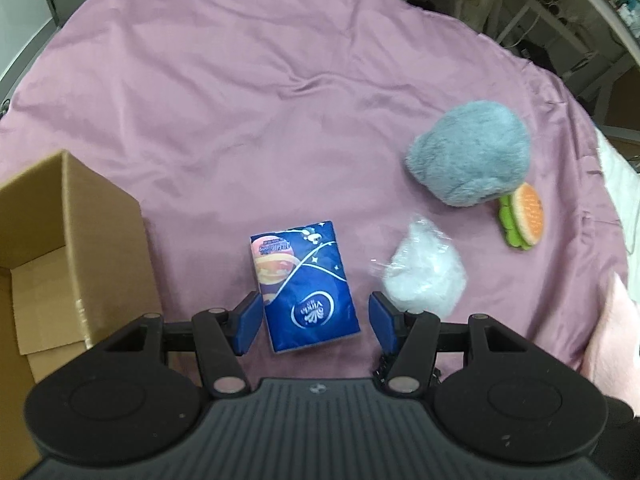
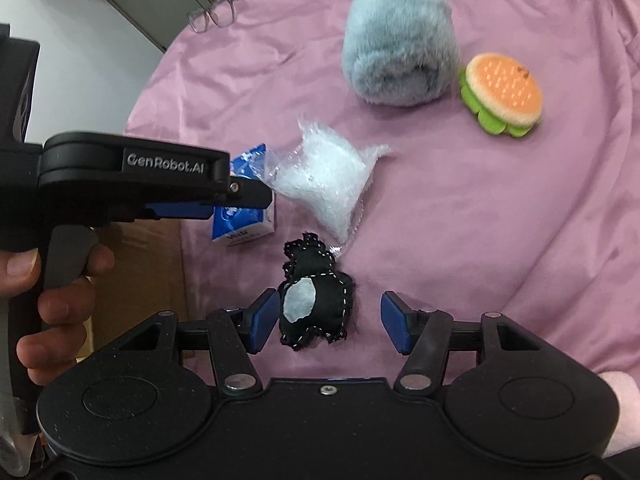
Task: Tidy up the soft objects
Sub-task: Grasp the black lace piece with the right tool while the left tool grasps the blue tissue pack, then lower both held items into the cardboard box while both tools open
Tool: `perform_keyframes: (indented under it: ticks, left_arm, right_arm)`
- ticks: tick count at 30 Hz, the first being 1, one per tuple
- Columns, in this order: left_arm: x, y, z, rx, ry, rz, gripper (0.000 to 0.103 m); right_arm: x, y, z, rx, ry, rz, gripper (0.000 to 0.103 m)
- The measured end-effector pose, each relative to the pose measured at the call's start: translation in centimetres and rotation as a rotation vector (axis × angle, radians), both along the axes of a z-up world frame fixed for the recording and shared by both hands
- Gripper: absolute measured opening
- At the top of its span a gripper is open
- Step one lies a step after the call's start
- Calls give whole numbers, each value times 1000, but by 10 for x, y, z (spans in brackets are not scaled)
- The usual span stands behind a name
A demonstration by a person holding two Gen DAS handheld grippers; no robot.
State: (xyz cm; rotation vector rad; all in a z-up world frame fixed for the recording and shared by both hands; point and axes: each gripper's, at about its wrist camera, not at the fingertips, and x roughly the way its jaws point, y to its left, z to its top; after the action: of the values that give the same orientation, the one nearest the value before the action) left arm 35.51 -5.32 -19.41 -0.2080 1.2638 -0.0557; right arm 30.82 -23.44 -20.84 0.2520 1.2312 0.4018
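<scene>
Pick-up stage, both sides. Left gripper spread wide over the blue tissue pack — pack lying flat on the pink cloth, between the pads, apparently not pinched yet. Right gripper likewise wide open, straddling the black felt toy, nothing gripped. Open cardboard box just left of the pack (likely destination). Clear bag of white stuffing, grey plush, burger toy waiting farther off. Next, probably: close gently on each, lift, carry to box — soft things, so risk of slipping.
</scene>
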Motion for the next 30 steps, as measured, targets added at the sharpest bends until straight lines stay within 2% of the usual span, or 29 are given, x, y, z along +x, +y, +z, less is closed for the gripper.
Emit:
perform_keyframes:
  ticks: [4, 7, 10, 12, 16, 20, 27, 30]
  left_arm:
    - [8, -3, -10, 36, 13, -5, 57]
    - [11, -2, -20, 25, 43, 3, 57]
    - [11, -1, -23, 45, 44, 1, 57]
    - [10, 1, -23, 36, 41, 9, 54]
    - [6, 3, -19, 6, 23, 9, 50]
    - [-2, 1, -7, -13, -6, -13, 50]
    - [-20, 5, 31, -48, -81, -49, 50]
    - [-29, 8, 46, -41, -111, -48, 50]
  right_arm:
    - [3, 3, -7, -3, 11, 2, 57]
    - [4, 7, -7, -12, 9, 12, 56]
    - [4, 11, -6, -34, 1, 29, 45]
    - [2, 12, -5, -16, 11, 29, 33]
    - [-3, 13, 0, -9, 6, 30, 23]
    - [-11, 10, 12, -7, -23, 21, 19]
    - [-24, 11, 42, -18, -88, 18, 19]
    - [-30, 11, 57, -20, -122, 18, 19]
